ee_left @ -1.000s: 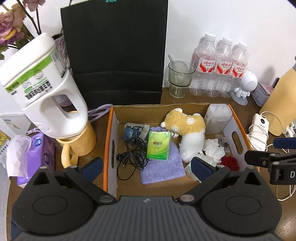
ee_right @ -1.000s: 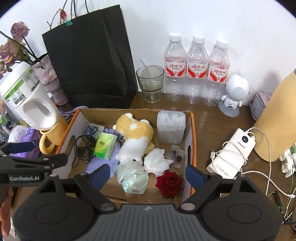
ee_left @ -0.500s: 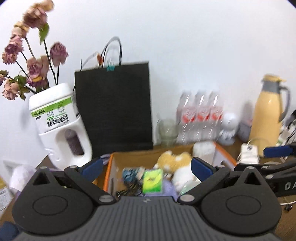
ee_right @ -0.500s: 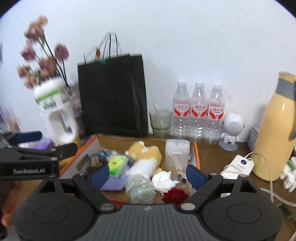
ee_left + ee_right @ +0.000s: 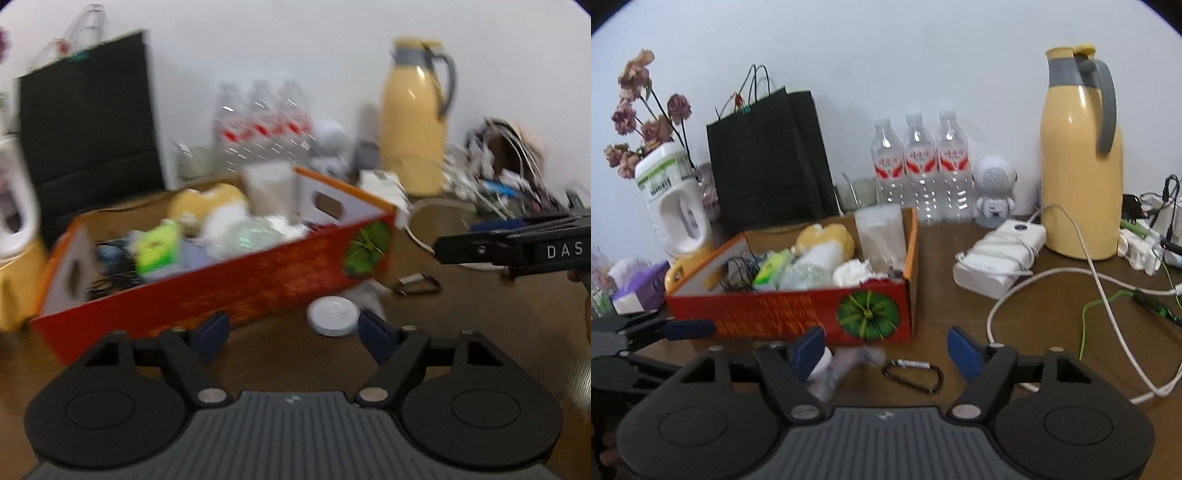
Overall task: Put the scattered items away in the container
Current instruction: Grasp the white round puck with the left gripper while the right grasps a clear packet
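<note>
The red cardboard box (image 5: 790,314) with a pumpkin picture holds a plush toy (image 5: 823,240), a green tissue pack (image 5: 772,269), cords and other bits. On the table in front of it lie a black carabiner (image 5: 912,373), a white round lid (image 5: 334,316) and a crumpled white scrap (image 5: 849,363). My right gripper (image 5: 886,350) hangs low over the carabiner and scrap, jaws closing, nothing pressed between them. My left gripper (image 5: 291,332) is just before the box front beside the lid, jaws also closing on nothing. The left view is blurred.
A yellow thermos (image 5: 1078,155), three water bottles (image 5: 919,166), a robot-shaped speaker (image 5: 993,192) and a black paper bag (image 5: 764,158) line the wall. A white power bank (image 5: 997,258) and loose cables (image 5: 1108,291) lie right of the box. A white jug (image 5: 672,206) stands left.
Both grippers came down from above the box to table level in front of it, and the views now look level. Both pairs of jaws have narrowed somewhat.
</note>
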Motion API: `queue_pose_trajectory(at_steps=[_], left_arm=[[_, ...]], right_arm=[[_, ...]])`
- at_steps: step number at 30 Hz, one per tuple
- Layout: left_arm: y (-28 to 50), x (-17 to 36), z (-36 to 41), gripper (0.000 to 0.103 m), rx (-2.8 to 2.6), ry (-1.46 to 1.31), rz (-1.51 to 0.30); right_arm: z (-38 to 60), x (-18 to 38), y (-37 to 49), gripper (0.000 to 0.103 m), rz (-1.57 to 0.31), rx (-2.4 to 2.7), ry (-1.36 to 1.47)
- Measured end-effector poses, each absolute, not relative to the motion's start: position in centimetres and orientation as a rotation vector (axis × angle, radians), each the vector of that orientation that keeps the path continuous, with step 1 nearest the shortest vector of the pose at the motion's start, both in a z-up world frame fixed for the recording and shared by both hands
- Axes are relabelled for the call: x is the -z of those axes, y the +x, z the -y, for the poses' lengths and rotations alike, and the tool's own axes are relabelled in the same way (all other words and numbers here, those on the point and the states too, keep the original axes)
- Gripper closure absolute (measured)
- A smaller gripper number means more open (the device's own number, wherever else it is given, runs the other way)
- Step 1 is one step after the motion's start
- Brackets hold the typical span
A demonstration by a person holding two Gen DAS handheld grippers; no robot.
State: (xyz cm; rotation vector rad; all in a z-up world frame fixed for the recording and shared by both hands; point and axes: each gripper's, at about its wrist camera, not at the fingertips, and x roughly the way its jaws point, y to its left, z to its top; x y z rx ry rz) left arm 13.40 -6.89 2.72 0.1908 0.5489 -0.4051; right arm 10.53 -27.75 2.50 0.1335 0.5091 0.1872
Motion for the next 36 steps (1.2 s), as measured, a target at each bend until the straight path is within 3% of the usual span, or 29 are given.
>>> queue_pose_trajectory(at_steps=[4,8,14,15,16,19,22,31,34,36], left_arm=[[15.1,-1.6,8.6,0.032,0.468,0.198,-0.575],[17.4,-0.7,8.9,0.049,0.472,0.149,-0.656],[18.1,0.0,9.2,0.051,0.473,0.16,-0.68],[18.1,0.1,9.3,0.052,0.479,0.162,-0.676],[18.1,0.1,9.4,0.063,0.483,0.161,-0.672],[18.0,-0.1,9.4,0.063,0.471,0.145,-0.671],[16.8,-0.7,8.6,0.063,0.443,0.133,-0.635],[11.9,-3.9,2.5,0.063,0.234,0.092,-0.503],[11.6,-4.3,0.8,0.063,0.176,0.057,-0.514],[11.5,-4.3,0.2,0.063,0.146,0.043,-0.532]], right_arm=[[27.4,-1.6,10.8,0.032,-0.538,-0.209,0.126],[26.9,-1.3,11.3,0.032,-0.561,-0.228,0.092],[26.7,-1.3,11.7,0.032,-0.575,-0.258,0.091],[26.6,-1.2,11.8,0.032,-0.577,-0.265,0.086],[26.4,-1.1,11.9,0.032,-0.582,-0.27,0.081],[25.8,-0.8,12.2,0.033,-0.599,-0.27,0.064],[25.3,-0.5,12.7,0.042,-0.625,-0.271,0.069],[22.2,0.7,15.2,0.054,-0.71,-0.26,0.046],[21.2,1.1,15.7,0.065,-0.713,-0.217,0.006],[20.5,1.1,15.9,0.079,-0.704,-0.178,-0.029]])
